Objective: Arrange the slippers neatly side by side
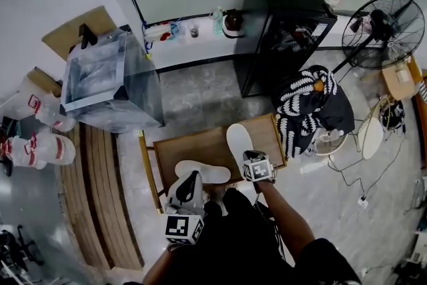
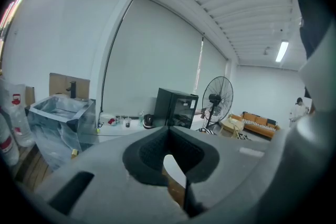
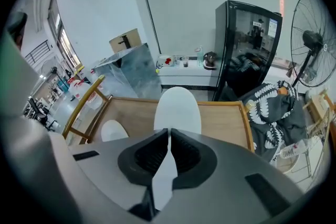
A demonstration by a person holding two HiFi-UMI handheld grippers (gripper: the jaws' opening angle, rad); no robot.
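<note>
The right tool (image 3: 168, 136) was pinching the heel edge of one white slipper (image 3: 177, 110), which lay lengthwise at the centre of the wooden worktop (image 3: 226, 120). The left tool (image 2: 168, 131) was pressed together, seemingly on nothing, over the second slipper (image 1: 203, 172), which lay crosswise toward the lower left. Both looked thin, light and floppy. Taking one by its rim near the heel and sliding it would likely suit.

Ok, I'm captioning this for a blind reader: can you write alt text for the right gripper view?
The right gripper is shut on the near end of a white slipper that points away over a wooden table, with a second white slipper on the table to its left. Beyond stand a black cabinet and a fan.
</note>
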